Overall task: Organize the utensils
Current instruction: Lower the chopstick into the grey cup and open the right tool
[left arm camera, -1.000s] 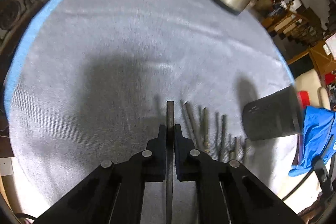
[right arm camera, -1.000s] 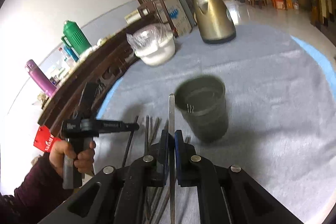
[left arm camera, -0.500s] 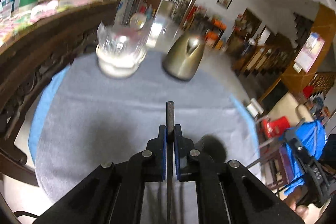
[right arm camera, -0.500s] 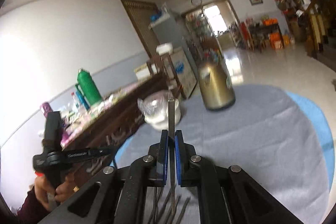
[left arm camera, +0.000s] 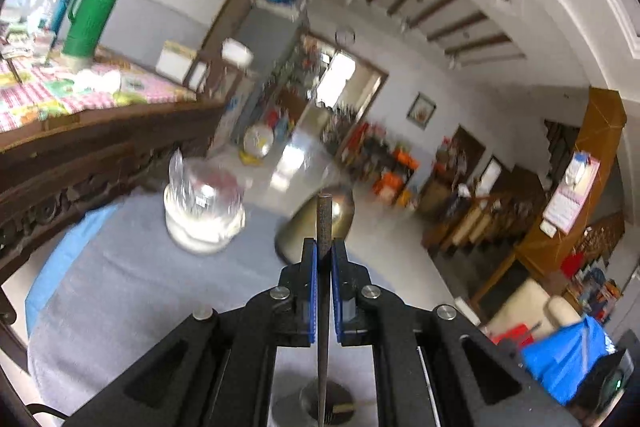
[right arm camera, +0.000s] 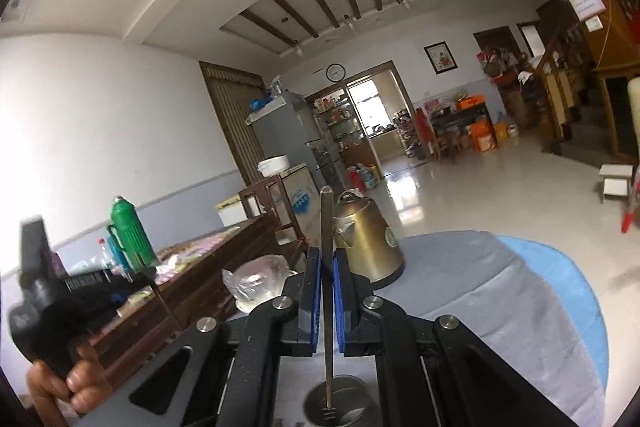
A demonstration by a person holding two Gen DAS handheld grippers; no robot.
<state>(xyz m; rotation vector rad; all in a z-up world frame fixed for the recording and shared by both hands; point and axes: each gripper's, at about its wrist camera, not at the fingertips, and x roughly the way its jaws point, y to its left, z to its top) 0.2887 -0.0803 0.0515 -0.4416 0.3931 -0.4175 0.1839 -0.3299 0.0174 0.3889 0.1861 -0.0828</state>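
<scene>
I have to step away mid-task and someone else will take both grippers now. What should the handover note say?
Left gripper: shut on a thin metal utensil, held upright, tip up.
Right gripper: shut on a second thin metal utensil, also upright.
Round metal holder: on the grey tablecloth, below both utensils' lower ends in each wrist view; whether the ends are inside cannot be told.
Done: both utensils picked up.
Left: probably lower both into the holder and release. Any other utensils are out of view.
Nearby: gold kettle, bagged white bowl.
</scene>
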